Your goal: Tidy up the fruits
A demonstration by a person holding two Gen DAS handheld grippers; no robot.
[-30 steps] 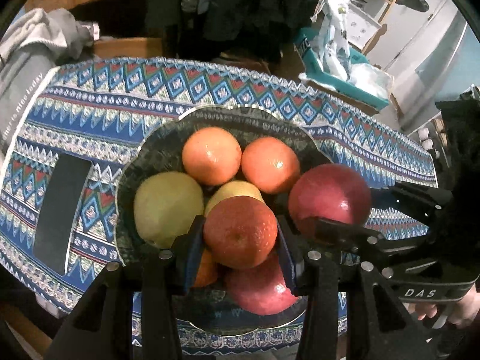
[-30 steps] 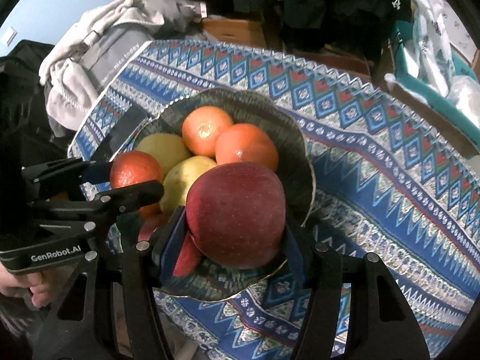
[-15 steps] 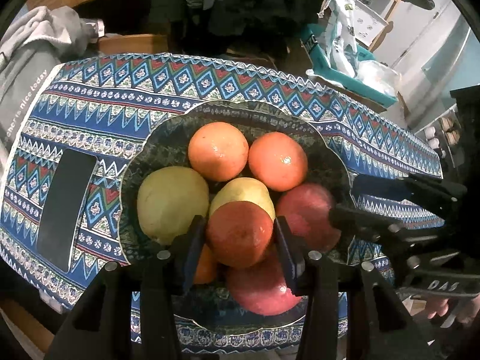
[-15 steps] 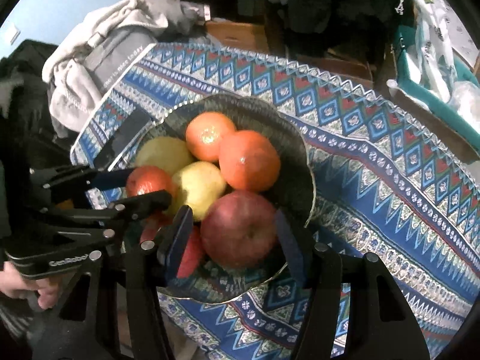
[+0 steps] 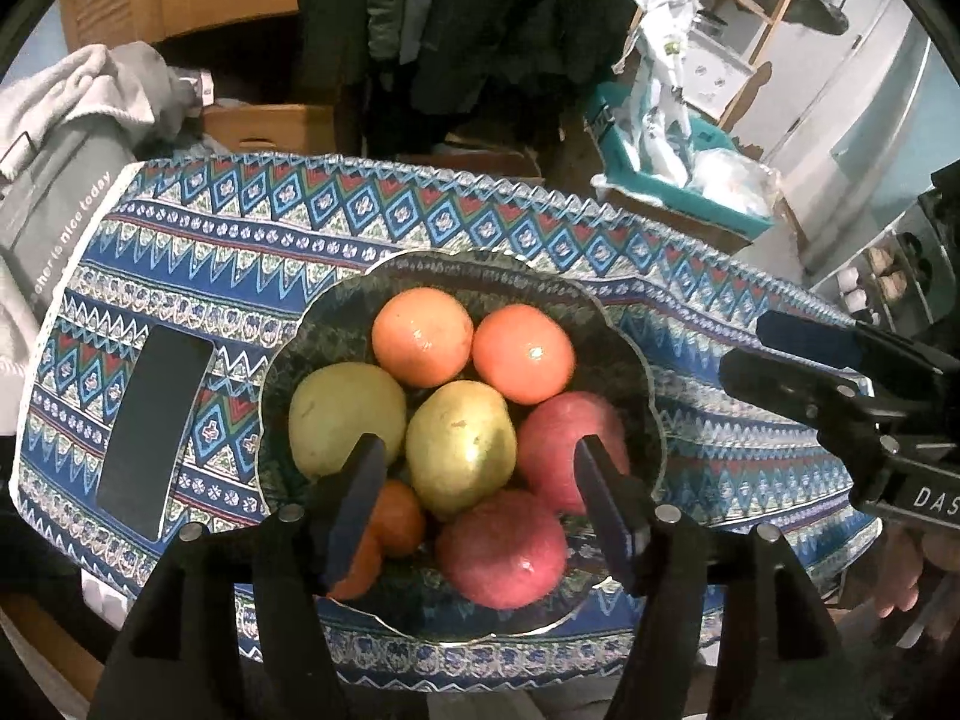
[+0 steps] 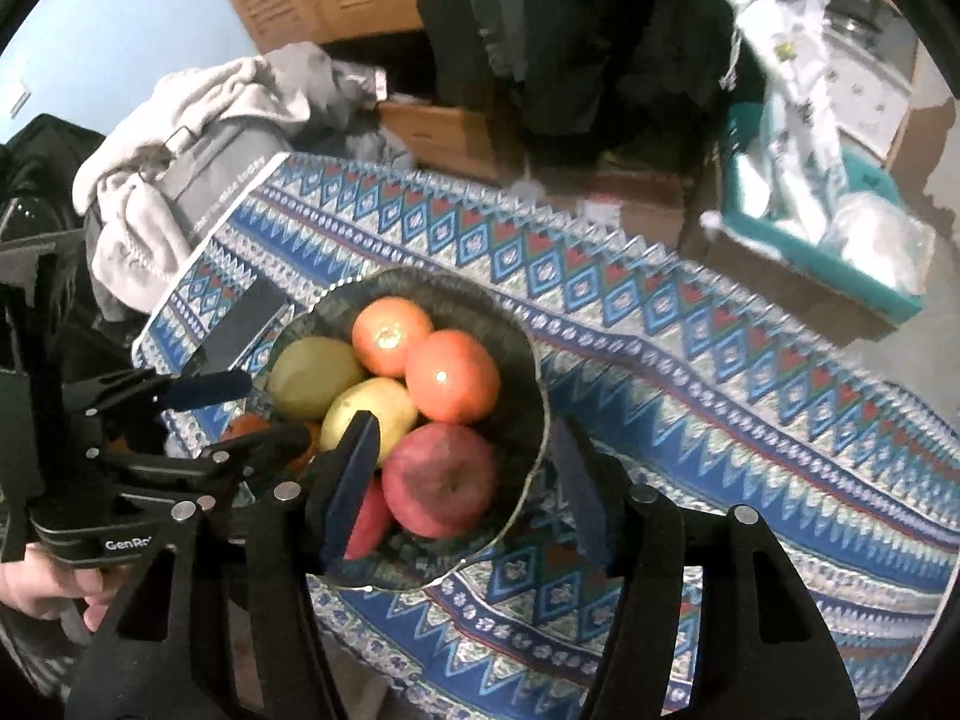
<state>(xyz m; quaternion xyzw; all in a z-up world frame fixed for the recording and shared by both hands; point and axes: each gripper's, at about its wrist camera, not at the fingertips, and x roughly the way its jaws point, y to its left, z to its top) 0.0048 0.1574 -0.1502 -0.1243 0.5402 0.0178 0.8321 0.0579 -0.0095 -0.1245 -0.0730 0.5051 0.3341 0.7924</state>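
Observation:
A dark patterned bowl (image 5: 336, 324) (image 6: 534, 384) on the blue patterned tablecloth holds several fruits: two oranges (image 5: 422, 337) at the back, two yellow-green pears (image 5: 461, 447), two red apples (image 5: 503, 546) (image 6: 441, 480) and a small orange (image 5: 396, 516) at the front left. My left gripper (image 5: 480, 480) is open and empty above the bowl's near side. My right gripper (image 6: 462, 456) is open and empty above the bowl's right side; it also shows in the left wrist view (image 5: 780, 354). The left gripper also shows in the right wrist view (image 6: 240, 408).
A black phone (image 5: 156, 432) lies on the cloth left of the bowl. Grey clothes (image 5: 72, 138) are piled at the table's left end. A teal box (image 6: 828, 252) with bags stands beyond the far edge. The tablecloth (image 6: 750, 420) stretches to the right.
Both grippers have opened and drawn back up from the bowl. The small orange and the red apple they held now rest in the bowl.

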